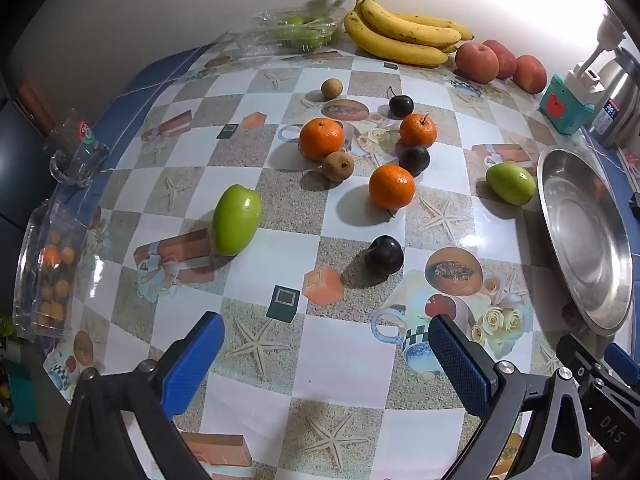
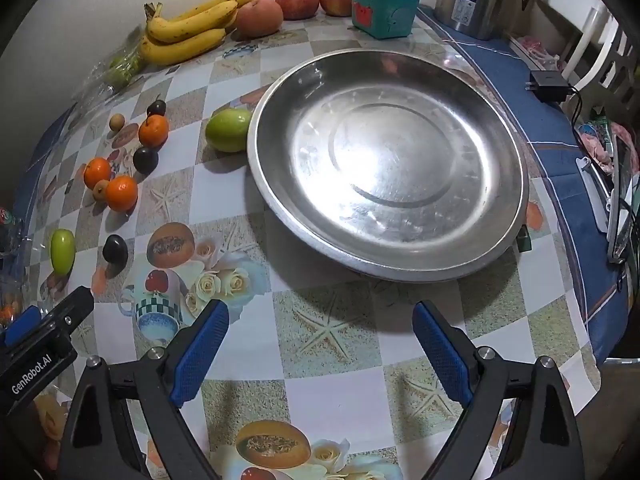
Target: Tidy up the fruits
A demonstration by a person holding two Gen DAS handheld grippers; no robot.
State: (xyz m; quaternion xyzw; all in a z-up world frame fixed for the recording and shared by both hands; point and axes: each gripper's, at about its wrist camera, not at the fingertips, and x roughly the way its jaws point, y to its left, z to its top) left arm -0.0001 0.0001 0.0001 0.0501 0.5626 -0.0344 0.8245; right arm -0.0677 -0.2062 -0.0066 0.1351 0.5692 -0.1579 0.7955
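Tools both tilt steeply down over the counter (image 1: 344, 352), each with blue pads spread wide and nothing between them. The left tool (image 1: 326, 350) hovers above bare checkered cloth, short of a dark plum (image 1: 385, 254); beyond it lie three oranges, the nearest (image 1: 391, 186) beside a second plum, and a green fruit (image 1: 236, 219) off to the left. The right tool (image 2: 320, 338) hangs just before the empty steel plate (image 2: 496, 236), with another green fruit (image 2: 228, 129) touching the plate's left rim. Bananas (image 1: 400, 34) and peaches (image 1: 478, 62) rest along the far wall.
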